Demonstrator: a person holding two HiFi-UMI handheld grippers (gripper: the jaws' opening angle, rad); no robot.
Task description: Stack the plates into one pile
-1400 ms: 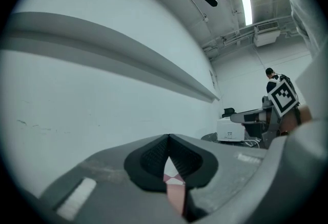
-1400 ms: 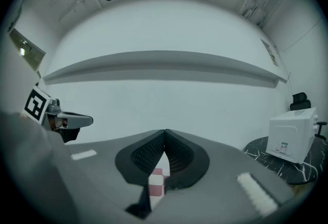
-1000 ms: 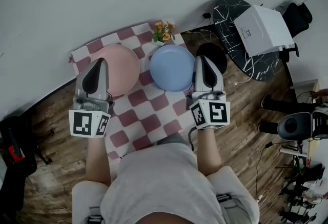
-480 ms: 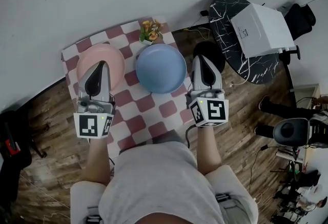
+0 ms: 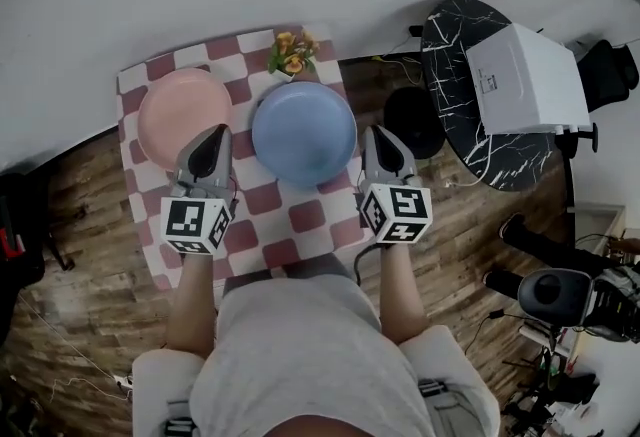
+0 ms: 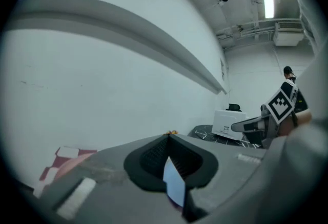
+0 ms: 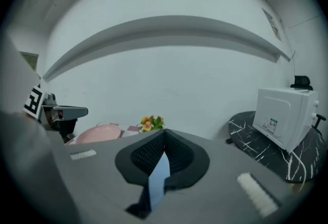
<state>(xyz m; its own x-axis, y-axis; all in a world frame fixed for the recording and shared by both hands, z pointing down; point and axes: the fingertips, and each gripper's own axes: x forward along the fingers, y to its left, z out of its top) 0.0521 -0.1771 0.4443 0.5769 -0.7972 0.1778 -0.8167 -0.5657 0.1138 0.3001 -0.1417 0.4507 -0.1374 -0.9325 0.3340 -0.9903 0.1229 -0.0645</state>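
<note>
Checked red-and-white cloth is covering the small tabletop (image 5: 300, 217), which is standing on plank flooring against a pale wall. Left hand-held gripper (image 5: 211, 138) is hovering with its jaws clenched tip to tip, grasping nothing. Right hand-held gripper (image 5: 379, 137) is doing likewise, clenched and empty. Left tips are pointing over the near right rim of the pink plate (image 5: 180, 115); right tips are sitting just off the right rim of the blue plate (image 5: 303, 133). Both plates are lying flat side by side, close but not overlapping. A small flower pot (image 5: 290, 53) is standing behind them at the far edge. Judgement: stacking is not yet begun and the approach is in hand. The next move is calling for opening one pair of jaws, pinching a rim, lifting that plate level, and setting it centred on the other.
</note>
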